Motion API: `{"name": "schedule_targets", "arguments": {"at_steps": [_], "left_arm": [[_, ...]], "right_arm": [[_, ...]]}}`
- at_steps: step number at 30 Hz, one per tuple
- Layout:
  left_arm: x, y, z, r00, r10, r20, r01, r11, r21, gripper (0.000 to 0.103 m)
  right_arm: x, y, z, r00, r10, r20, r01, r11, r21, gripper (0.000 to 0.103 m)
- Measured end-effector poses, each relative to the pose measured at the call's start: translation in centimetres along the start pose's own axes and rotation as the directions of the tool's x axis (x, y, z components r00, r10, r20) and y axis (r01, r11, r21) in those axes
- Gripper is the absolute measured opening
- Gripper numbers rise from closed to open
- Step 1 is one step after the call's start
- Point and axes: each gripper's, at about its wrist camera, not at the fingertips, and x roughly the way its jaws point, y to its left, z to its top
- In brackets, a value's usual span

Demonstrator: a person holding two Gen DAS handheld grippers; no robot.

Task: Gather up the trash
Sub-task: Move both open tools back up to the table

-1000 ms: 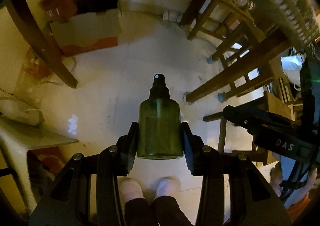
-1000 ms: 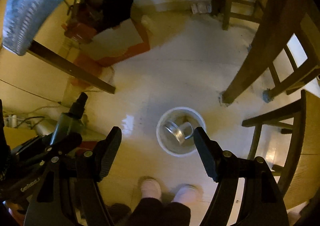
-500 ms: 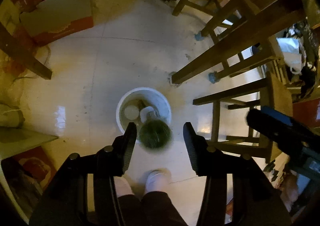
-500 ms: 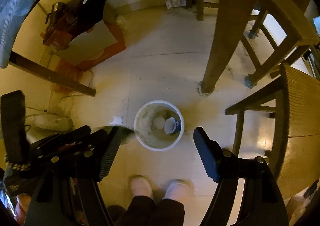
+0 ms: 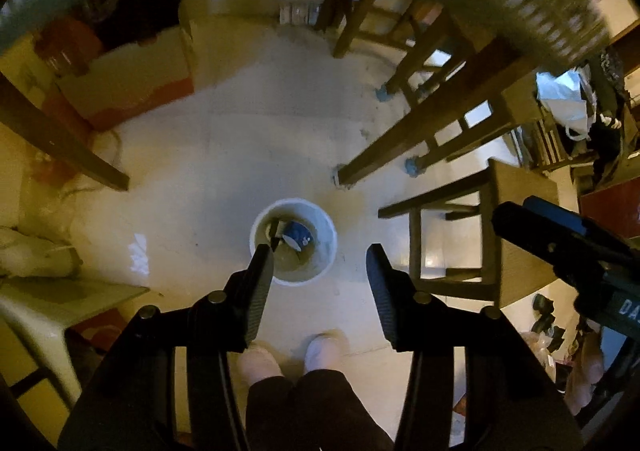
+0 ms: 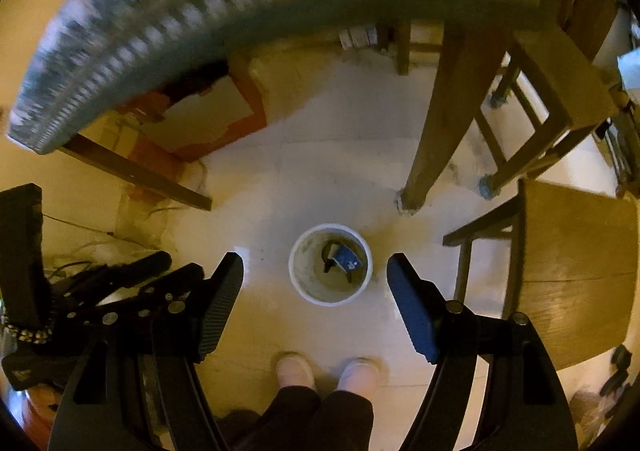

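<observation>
- Pale shiny tiled floor (image 5: 240, 155), with a bright spot of light on it at the left
- Small white bin (image 5: 293, 241) standing on the floor, just past a pair of feet in light shoes (image 5: 294, 357)
- Down in the bin: trash, with a blue and white thing (image 5: 296, 236) and a dark thing (image 5: 275, 232) beside it; too small and dim to tell what each is
- Left hand-held gripper (image 5: 320, 271) up above the bin, jaws just been opening, standing apart with nothing between them
- Right hand-held gripper (image 6: 315, 289) also up above the bin (image 6: 330, 264), jaws wide apart and empty
- Dark wooden desk leg (image 5: 432, 123) slanting down to the floor, close to the bin at the upper right
- Another dark wooden leg (image 5: 60, 139) at the left
- Wooden chair (image 5: 496, 247) just right of the bin, more wooden chairs (image 5: 400, 47) farther back
- Cardboard box (image 5: 132, 87) with a red edge on the floor at the back left, dark things piled behind it
- White bag (image 5: 564, 99) far off at the right among clutter
- Blurred greenish patterned cloth edge (image 6: 240, 11) curving over the top of both views
- Dim yellow light over the whole room
</observation>
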Motion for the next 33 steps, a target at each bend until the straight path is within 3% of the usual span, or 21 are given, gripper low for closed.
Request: {"name": "schedule_targets", "arguments": {"at_steps": [9,17,22,29,33], "left_arm": [[-12.9,-1.3,2.3,0.99,0.011,0.142,-0.014,1.0,0.019,0.047],[-24.2,-2.5,3.4,0.957,-0.001,0.291,-0.014,0.999,0.048,0.047],[-31.2,-3.4,3.7,0.92,-0.023,0.392,-0.009,0.997,0.08,0.047],[-39.5,-4.5,3.0,0.853,-0.059,0.518,-0.02,0.989,0.145,0.047],[-43.4,-4.6,2.6,0.807,-0.08,0.585,-0.021,0.986,0.163,0.058]], "right_arm": [[-10.3,3.7,2.7,0.994,-0.007,0.109,0.013,0.999,-0.047,0.071],[-20.5,7.7,4.0,0.967,-0.026,0.255,0.05,0.995,-0.089,0.071],[-26.8,10.2,4.3,0.935,-0.026,0.353,0.065,0.993,-0.099,0.071],[-34.0,13.1,4.0,0.869,-0.049,0.492,0.106,0.99,-0.089,0.071],[-37.0,14.2,3.6,0.824,-0.063,0.563,0.132,0.988,-0.083,0.074]]}}
